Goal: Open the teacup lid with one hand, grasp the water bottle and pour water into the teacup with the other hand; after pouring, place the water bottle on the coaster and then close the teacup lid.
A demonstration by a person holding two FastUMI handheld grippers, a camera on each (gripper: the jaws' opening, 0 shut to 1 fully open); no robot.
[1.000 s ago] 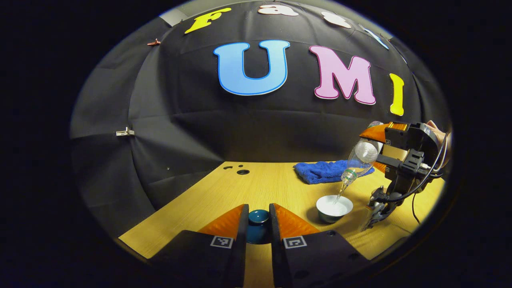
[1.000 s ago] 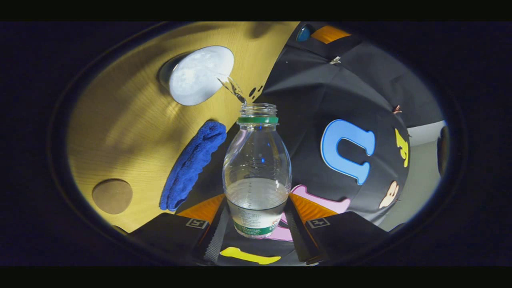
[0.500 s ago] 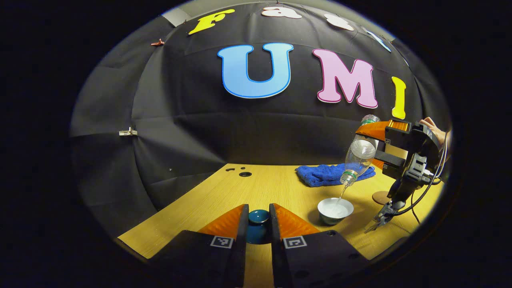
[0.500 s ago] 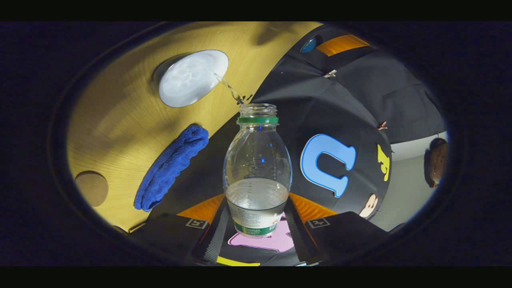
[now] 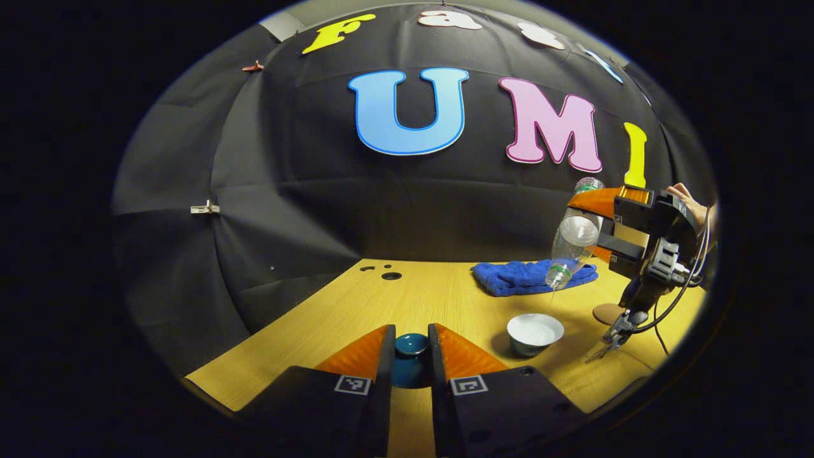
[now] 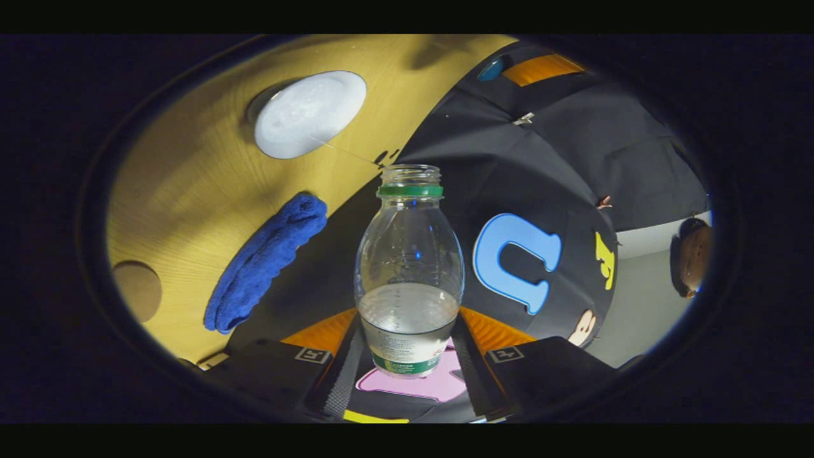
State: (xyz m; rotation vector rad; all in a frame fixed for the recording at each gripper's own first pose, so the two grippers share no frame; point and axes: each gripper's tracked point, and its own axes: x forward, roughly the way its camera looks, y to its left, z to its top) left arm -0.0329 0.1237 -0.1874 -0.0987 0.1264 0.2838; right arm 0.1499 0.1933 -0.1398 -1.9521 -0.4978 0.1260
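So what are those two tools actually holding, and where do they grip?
The right tool clamps the water bottle around its lower body. The left tool pinches the teal lid by its sides.

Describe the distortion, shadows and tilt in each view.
Left gripper view: fisheye bows the table edge; the teacup casts a soft shadow leftward. Right gripper view: the scene is rolled, table overhead; the water bottle is sharp, the blue towel stretched near the rim.
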